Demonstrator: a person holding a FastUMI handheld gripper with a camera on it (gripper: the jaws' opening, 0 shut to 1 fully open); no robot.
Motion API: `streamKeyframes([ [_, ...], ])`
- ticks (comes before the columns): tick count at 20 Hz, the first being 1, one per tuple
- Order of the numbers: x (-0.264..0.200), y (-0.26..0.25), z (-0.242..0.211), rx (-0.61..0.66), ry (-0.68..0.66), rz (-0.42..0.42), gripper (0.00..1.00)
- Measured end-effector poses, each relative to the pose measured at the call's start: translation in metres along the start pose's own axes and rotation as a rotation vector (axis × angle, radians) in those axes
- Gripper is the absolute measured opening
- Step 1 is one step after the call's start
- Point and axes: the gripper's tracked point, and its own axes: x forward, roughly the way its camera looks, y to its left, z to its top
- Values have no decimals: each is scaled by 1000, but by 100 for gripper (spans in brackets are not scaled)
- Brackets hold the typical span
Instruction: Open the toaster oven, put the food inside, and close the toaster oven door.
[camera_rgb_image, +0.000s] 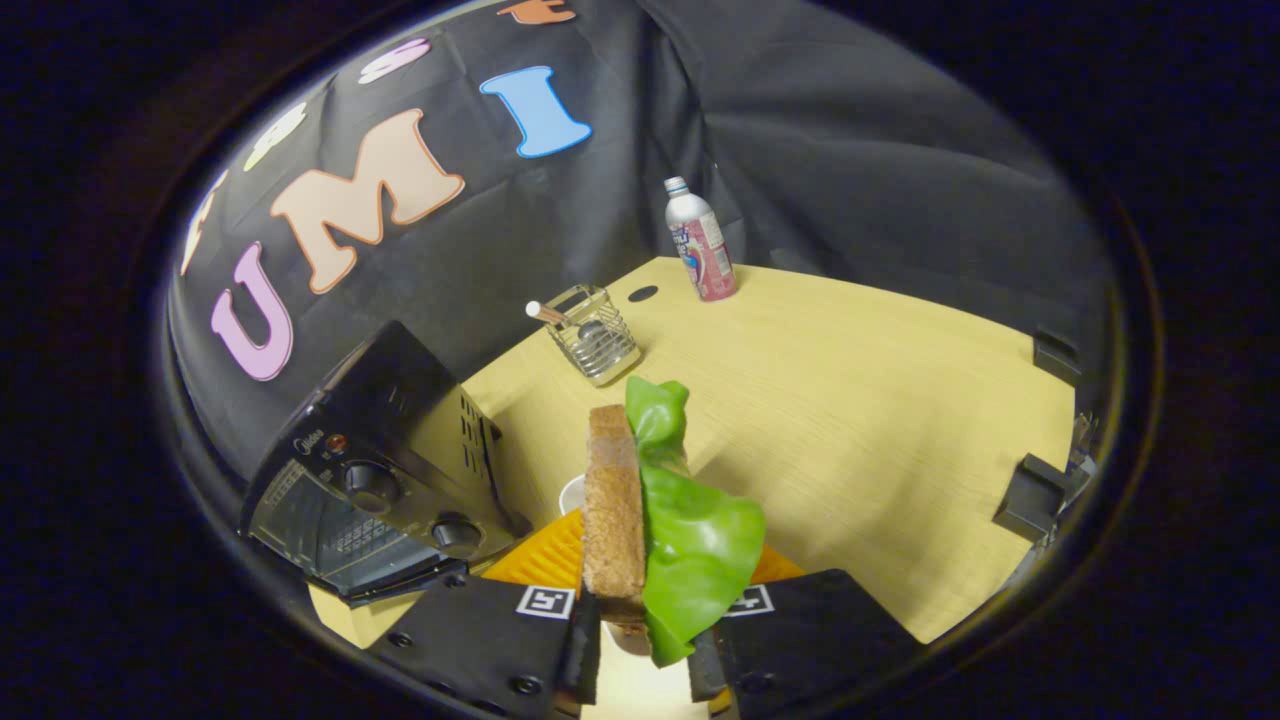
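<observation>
Your gripper (645, 655) was raised above the table (850, 420), with broad bare tabletop ahead of and to the right of the fingers as far as the table's far edge at the cloth wall. To the left of the fingers stood the toaster oven (375, 480), its glass door hanging open near the table's edge. Beyond the fingers were a wire holder (595, 335) and, further back, a bottle (700, 242). Below the fingers lay an orange mat (535, 560) and a white cup (573, 493). Both fingers were clamped on the food, an upright bread slice (612, 510) with a lettuce leaf (695, 535).
</observation>
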Motion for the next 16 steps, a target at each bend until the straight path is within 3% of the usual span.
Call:
streamKeyframes([
  [9, -35, 17, 35, 5, -97, -14, 99],
  [16, -78, 73, 52, 50, -187, 90, 99],
])
